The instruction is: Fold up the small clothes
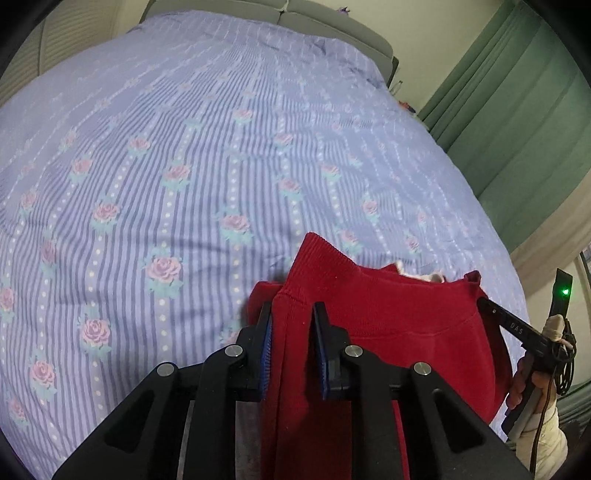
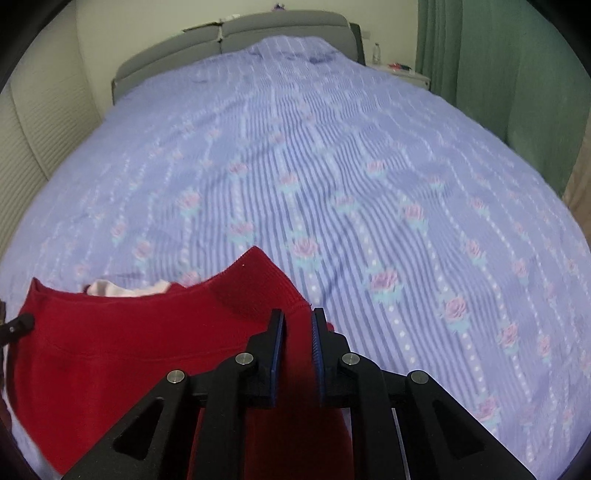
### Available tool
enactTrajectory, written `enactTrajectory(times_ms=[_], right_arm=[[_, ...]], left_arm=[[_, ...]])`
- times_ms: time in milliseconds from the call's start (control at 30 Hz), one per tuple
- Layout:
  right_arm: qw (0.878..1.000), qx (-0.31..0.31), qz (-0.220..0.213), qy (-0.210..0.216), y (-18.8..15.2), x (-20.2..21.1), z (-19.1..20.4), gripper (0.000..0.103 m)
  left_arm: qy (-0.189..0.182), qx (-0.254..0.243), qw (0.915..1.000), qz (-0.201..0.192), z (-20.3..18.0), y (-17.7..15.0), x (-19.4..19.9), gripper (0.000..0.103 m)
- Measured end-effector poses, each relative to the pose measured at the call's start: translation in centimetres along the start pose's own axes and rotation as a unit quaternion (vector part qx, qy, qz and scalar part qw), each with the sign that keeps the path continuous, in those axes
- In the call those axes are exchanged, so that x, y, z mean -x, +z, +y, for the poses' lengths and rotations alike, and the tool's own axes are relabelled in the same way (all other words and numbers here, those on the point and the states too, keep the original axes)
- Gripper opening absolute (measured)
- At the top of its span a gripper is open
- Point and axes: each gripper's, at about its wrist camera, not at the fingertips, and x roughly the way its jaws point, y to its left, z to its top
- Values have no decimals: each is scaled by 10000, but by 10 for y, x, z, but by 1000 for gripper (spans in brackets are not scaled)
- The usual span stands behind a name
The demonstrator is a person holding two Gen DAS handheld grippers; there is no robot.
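A small red garment point(image 1: 388, 317) with a ribbed band and a pale lining at its top edge hangs stretched between my two grippers above the bed. My left gripper point(image 1: 293, 314) is shut on its left ribbed corner. My right gripper point(image 2: 298, 319) is shut on its right ribbed corner; the garment point(image 2: 122, 339) spreads to the left of it in the right wrist view. The right gripper also shows at the right edge of the left wrist view point(image 1: 484, 304), with a hand behind it. The garment's lower part is hidden under the grippers.
The bed's lilac striped cover with roses point(image 1: 184, 166) fills both views point(image 2: 351, 184). A grey headboard point(image 2: 229, 29) stands at the far end. Green curtains point(image 1: 517, 110) hang on the right. A nightstand with a bottle point(image 2: 376, 55) stands by the headboard.
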Motion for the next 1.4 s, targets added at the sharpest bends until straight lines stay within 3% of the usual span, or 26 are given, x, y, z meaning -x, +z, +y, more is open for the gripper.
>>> enactTrajectory(times_ms=[33, 67, 100, 133, 200, 367, 400, 533, 633, 833, 1000, 1067, 1233, 1400], right_arm=[[10000, -46, 5, 2, -1, 0, 0, 15], [10000, -33, 9, -24, -1, 1, 1, 17], [10000, -5, 20, -67, 0, 4, 2, 25], [9999, 12, 25, -141, 0, 7, 3, 39], [9994, 50, -61, -342, 2, 21, 1, 52], [9936, 133, -755, -830, 1, 80, 3, 55], [9922, 110, -859, -896, 0, 90, 5, 62], [9894, 92, -1180, -841, -11, 126, 12, 65], [9903, 133, -1236, -620, -27, 140, 20, 65], [9948, 18, -1022, -23, -77, 149, 29, 65], [9964, 93, -836, 115, -107, 147, 54, 65], [9964, 142, -803, 237, -110, 144, 68, 65], [9964, 381, -643, 393, -111, 129, 109, 65], [9957, 621, -498, 485, -109, 107, 142, 64]], left_arm=[[56, 0, 10000, 31, 1, -1, 0, 27], [150, 14, 9999, 31, 2, -2, 1, 40], [355, 23, 9994, -9, 2, -3, 6, 48], [481, -8, 9988, -33, 2, -4, 9, 60], [560, -157, 9983, -97, 1, -5, 19, 62], [939, -455, 9935, -453, -9, -9, 56, 76], [974, -517, 9926, -502, -10, -8, 62, 77], [875, -573, 9930, -548, -11, -12, 79, 78], [447, -510, 9961, -572, -11, -27, 90, 78], [147, -687, 9963, -487, -13, -71, 101, 78], [-91, -835, 9957, -381, -11, -88, 94, 78], [-292, -723, 9965, -290, -3, -88, 85, 78], [-1185, -187, 9928, -45, 16, -76, 61, 77], [-1393, 52, 9902, 24, 25, -63, 42, 76]])
